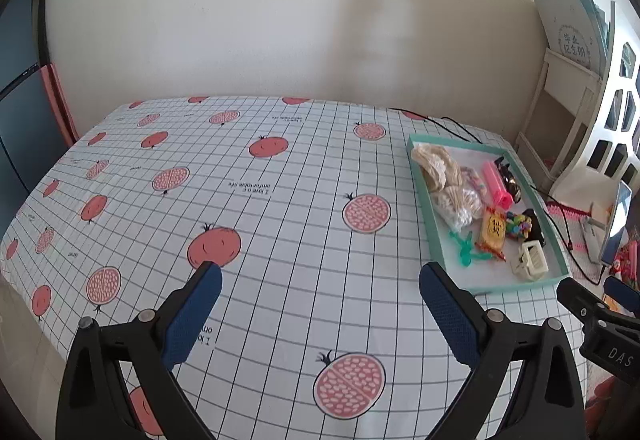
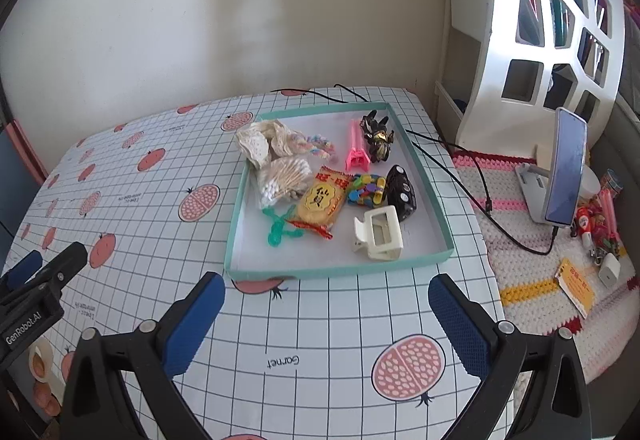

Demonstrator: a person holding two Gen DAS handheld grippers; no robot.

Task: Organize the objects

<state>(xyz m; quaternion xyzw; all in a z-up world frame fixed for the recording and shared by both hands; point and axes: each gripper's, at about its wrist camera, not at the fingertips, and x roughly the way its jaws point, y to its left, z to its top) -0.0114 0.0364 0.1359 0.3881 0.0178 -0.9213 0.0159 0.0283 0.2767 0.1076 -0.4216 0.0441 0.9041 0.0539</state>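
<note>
snack packet (image 2: 322, 200) overlaps green plastic piece (image 2: 278, 227) and cotton swab bag (image 2: 280, 181); print illegible. counter (image 1: 280, 175) front edge cut off by frame.

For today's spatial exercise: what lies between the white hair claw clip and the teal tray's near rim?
Nothing: bare white tray floor separates the white hair claw clip from the teal tray's near rim, clearest in the right wrist view.

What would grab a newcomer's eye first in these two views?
Probably the shallow teal-rimmed tray on the right part of the pomegranate-print grid tablecloth, crowded with small things: a yellow snack packet at its middle, a white plastic claw hair clip near its front edge, a pink clip toward the back. Both hand-held grippers, left and right, hover open and empty before it.
</note>
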